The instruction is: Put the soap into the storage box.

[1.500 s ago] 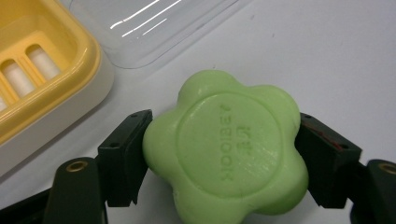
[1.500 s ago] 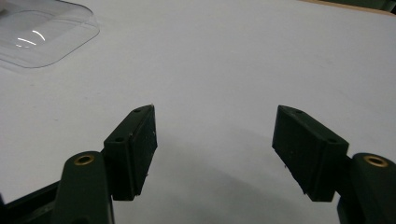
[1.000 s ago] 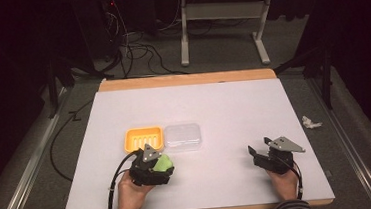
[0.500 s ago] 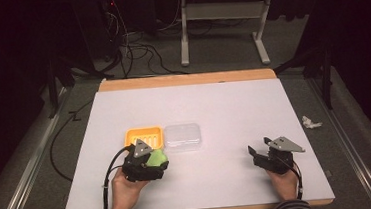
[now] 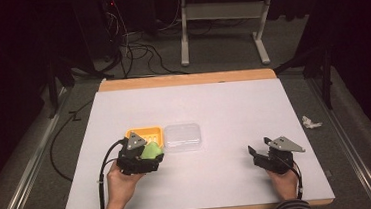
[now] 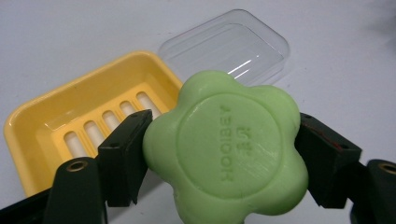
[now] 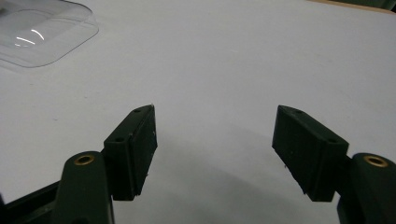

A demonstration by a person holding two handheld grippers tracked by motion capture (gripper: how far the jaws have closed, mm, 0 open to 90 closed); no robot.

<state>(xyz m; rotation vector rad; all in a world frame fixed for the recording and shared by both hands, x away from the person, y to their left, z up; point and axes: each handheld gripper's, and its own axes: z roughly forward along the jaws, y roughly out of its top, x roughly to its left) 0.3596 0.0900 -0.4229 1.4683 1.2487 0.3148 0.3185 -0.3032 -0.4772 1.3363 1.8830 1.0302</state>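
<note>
1. We hold the left claw (image 6: 224, 154) pinched on a green flower-shaped soap (image 6: 226, 149), one jaw pressing each side of it.
2. In the left gripper view, the soap hangs clear of the white worktop (image 5: 234, 105), just in front of the yellow soap dish (image 6: 60, 116), whose slotted floor shows behind it.
3. The clear plastic lid (image 6: 229, 44) lies flat on the worktop right beside the dish, on its far side in that view.
4. In the high view, our left claw (image 5: 150, 155) sits at the near edge of the dish (image 5: 148, 133), with the lid (image 5: 182, 137) to its right.
5. Our right claw (image 7: 215, 149) is spread wide with nothing between its jaws, low over bare worktop.
6. In the high view, that right claw (image 5: 253, 152) rests well apart from the dish and lid, near the worktop's front right.
</note>
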